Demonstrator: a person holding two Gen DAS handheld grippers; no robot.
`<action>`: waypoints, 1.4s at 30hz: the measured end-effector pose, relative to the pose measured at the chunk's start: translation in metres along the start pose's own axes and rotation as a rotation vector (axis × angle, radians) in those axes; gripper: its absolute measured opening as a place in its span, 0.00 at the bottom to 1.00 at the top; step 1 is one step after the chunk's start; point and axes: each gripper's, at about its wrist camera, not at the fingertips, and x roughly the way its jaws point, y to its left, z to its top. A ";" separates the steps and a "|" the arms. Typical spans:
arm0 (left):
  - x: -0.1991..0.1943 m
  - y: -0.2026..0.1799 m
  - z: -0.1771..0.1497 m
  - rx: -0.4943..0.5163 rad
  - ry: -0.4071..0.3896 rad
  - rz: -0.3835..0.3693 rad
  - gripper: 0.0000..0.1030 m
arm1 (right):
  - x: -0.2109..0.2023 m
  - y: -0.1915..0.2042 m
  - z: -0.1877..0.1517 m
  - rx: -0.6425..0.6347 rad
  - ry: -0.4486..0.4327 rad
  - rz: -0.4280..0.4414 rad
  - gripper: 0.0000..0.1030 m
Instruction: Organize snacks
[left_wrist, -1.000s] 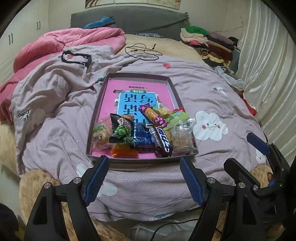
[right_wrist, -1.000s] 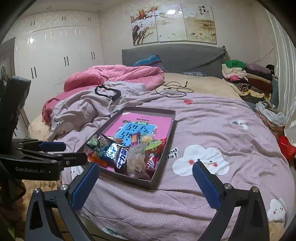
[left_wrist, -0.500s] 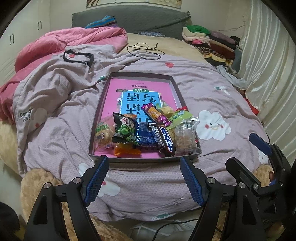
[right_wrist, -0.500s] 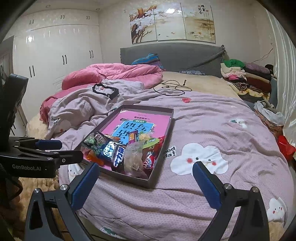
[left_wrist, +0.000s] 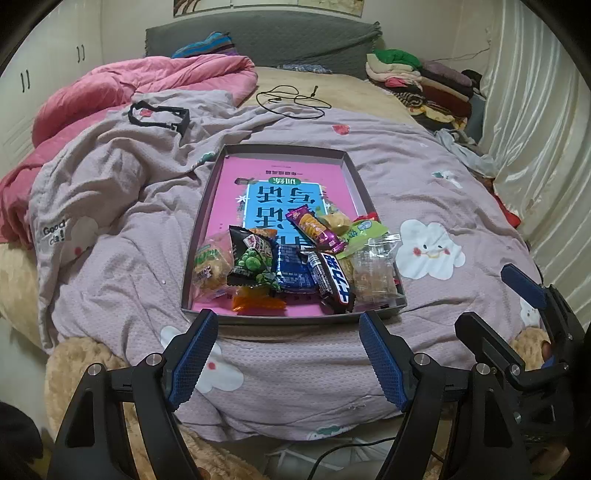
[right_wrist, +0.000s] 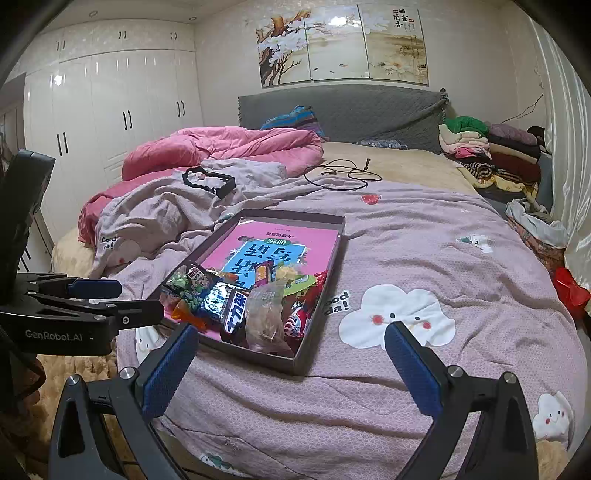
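A shallow grey box (left_wrist: 207, 206) with a pink and blue printed bottom lies on the lilac bedspread; it also shows in the right wrist view (right_wrist: 328, 266). Several snack packets are piled at its near end: a green pea bag (left_wrist: 253, 264), a black chocolate bar (left_wrist: 334, 280), a clear bag (left_wrist: 373, 269) and a purple packet (left_wrist: 314, 230). My left gripper (left_wrist: 288, 354) is open and empty just before the box's near edge. My right gripper (right_wrist: 290, 363) is open and empty, near the box's near right corner. The snack pile shows in the right wrist view (right_wrist: 236, 302).
A black frame-like object (left_wrist: 159, 114) and a black cable (left_wrist: 291, 101) lie further up the bed. A pink quilt (left_wrist: 140, 79) is bunched at the far left. Folded clothes (left_wrist: 424, 81) are stacked at the far right. White wardrobes (right_wrist: 110, 110) stand left of the bed.
Both grippers have moved slightly closer to the bed and lower; the box sits a little lower and nearer in both views. Both stay open.
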 end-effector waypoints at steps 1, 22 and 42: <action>0.000 0.000 0.000 0.001 0.000 0.001 0.77 | 0.000 0.000 0.000 0.001 -0.001 -0.001 0.99; -0.001 0.001 0.000 0.005 0.000 0.031 0.77 | 0.000 -0.001 0.001 0.001 -0.002 -0.005 0.99; -0.001 0.001 -0.001 0.006 0.001 0.030 0.77 | 0.000 -0.003 0.001 0.003 0.000 -0.004 0.99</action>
